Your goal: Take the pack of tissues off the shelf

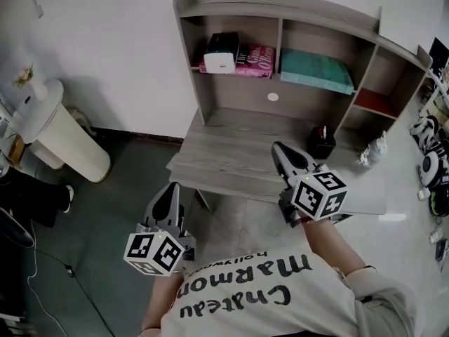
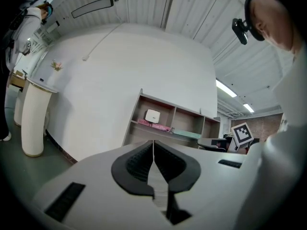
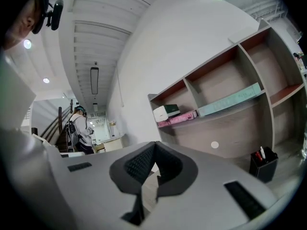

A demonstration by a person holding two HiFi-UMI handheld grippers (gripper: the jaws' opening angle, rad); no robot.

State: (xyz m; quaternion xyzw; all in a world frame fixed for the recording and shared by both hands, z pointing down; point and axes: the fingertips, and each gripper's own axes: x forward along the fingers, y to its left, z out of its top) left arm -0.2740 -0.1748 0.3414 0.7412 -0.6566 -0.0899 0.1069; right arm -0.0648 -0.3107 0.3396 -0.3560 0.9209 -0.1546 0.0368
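The pack of tissues [image 1: 222, 53] is a white box lying on a pink book [image 1: 254, 60] in the left bay of the desk's shelf unit [image 1: 280, 9]. It shows in the left gripper view [image 2: 152, 114] and the right gripper view [image 3: 165, 112] too, small and far off. My left gripper [image 1: 170, 188] hangs shut and empty over the floor, short of the desk's front edge. My right gripper [image 1: 278, 147] is over the desktop [image 1: 231, 153], jaws together with nothing in them. Both point level toward the shelf, well short of the pack.
A teal folder [image 1: 316, 71] lies in the middle bay. A black pen holder [image 1: 320, 142] stands on the desk at the right. A white cylindrical bin [image 1: 66, 142] stands on the floor at the left. Clutter lines the right edge [image 1: 431, 160]. A person [image 3: 80, 128] stands far behind.
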